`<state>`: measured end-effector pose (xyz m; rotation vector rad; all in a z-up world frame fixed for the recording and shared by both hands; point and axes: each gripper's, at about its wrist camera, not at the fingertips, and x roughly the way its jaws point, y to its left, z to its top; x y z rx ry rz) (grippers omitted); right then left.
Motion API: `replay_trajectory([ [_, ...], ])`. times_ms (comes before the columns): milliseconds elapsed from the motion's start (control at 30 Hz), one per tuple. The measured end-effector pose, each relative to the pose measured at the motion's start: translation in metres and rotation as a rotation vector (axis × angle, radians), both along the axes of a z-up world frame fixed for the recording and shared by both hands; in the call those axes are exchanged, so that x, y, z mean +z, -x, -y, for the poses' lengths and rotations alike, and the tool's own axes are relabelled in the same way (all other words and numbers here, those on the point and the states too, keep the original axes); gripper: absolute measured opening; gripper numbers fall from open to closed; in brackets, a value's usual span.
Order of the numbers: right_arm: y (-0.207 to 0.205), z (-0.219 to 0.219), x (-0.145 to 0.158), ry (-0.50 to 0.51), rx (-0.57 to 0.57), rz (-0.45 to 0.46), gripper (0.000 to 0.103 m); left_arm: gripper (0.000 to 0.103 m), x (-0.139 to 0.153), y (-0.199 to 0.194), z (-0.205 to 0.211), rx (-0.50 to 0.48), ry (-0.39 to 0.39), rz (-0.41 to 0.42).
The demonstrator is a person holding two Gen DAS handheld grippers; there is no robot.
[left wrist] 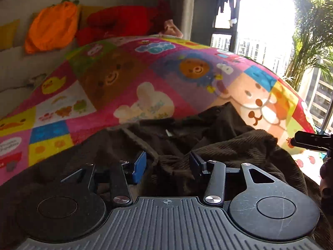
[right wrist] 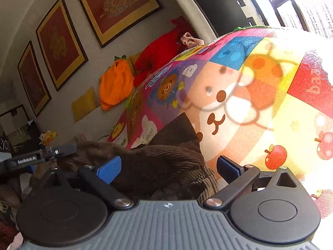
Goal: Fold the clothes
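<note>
A dark brown corduroy garment (left wrist: 208, 141) lies crumpled on a colourful cartoon patchwork blanket (left wrist: 124, 79). My left gripper (left wrist: 168, 164) is open, its blue pads (left wrist: 139, 164) spread just above the garment's folds. In the right wrist view the same garment (right wrist: 158, 166) bunches up between the blue pads (right wrist: 110, 169) of my right gripper (right wrist: 168, 169), which is wide open around the cloth without clamping it. The left gripper's body (right wrist: 37, 158) shows at the left of that view; the right gripper's tip (left wrist: 312, 140) shows at the right edge of the left wrist view.
The blanket (right wrist: 249, 95) covers a bed. An orange pumpkin cushion (left wrist: 52, 27) and a red cushion (left wrist: 120, 20) lean on the wall behind. Framed pictures (right wrist: 60, 43) hang on the wall. A bright window (left wrist: 266, 25) and a palm plant (left wrist: 312, 33) are at the right.
</note>
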<state>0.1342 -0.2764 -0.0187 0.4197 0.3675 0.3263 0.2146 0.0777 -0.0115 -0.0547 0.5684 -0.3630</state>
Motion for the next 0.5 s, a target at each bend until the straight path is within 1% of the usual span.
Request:
replay_trajectory([
  [33, 0.0, -0.002, 0.0, 0.01, 0.004, -0.001, 0.099, 0.059, -0.001, 0.0, -0.013, 0.03, 0.041, -0.04],
  [100, 0.0, -0.006, 0.0, 0.03, 0.013, -0.003, 0.099, 0.07, 0.004, 0.002, -0.045, 0.083, 0.208, -0.124],
  [133, -0.001, -0.007, 0.001, 0.04, 0.016, -0.004, 0.099, 0.086, 0.009, 0.001, -0.058, 0.087, 0.334, -0.174],
  [167, -0.001, -0.009, 0.001, 0.05, 0.02, -0.006, 0.099, 0.095, 0.011, -0.004, -0.062, 0.077, 0.445, -0.221],
  [200, -0.001, -0.011, 0.001, 0.06, 0.023, -0.007, 0.099, 0.095, 0.013, -0.009, -0.064, 0.068, 0.543, -0.268],
  [267, -0.001, -0.013, 0.002, 0.076, 0.027, -0.007, 0.099, 0.095, 0.01, -0.025, -0.052, 0.069, 0.645, -0.361],
  [300, -0.001, -0.013, 0.003, 0.081, 0.027, -0.004, 0.099, 0.095, 0.007, -0.034, -0.045, 0.074, 0.681, -0.405],
  [333, -0.001, -0.013, 0.005, 0.086, 0.027, 0.0, 0.099, 0.095, 0.003, -0.044, -0.035, 0.097, 0.659, -0.439],
  [367, -0.001, -0.012, 0.006, 0.09, 0.027, 0.003, 0.099, 0.091, -0.001, -0.054, -0.024, 0.12, 0.63, -0.471],
  [400, -0.001, -0.012, 0.007, 0.095, 0.027, 0.006, 0.099, 0.085, -0.008, -0.063, -0.014, 0.143, 0.579, -0.494],
  [433, -0.001, -0.012, 0.009, 0.1, 0.027, 0.009, 0.099, 0.062, -0.015, -0.071, -0.004, 0.159, 0.533, -0.515],
  [467, -0.001, -0.012, 0.01, 0.105, 0.027, 0.013, 0.099, 0.036, -0.02, -0.075, 0.003, 0.147, 0.509, -0.528],
  [500, -0.001, -0.012, 0.011, 0.109, 0.027, 0.016, 0.099, 0.031, -0.023, -0.078, 0.01, 0.133, 0.484, -0.532],
])
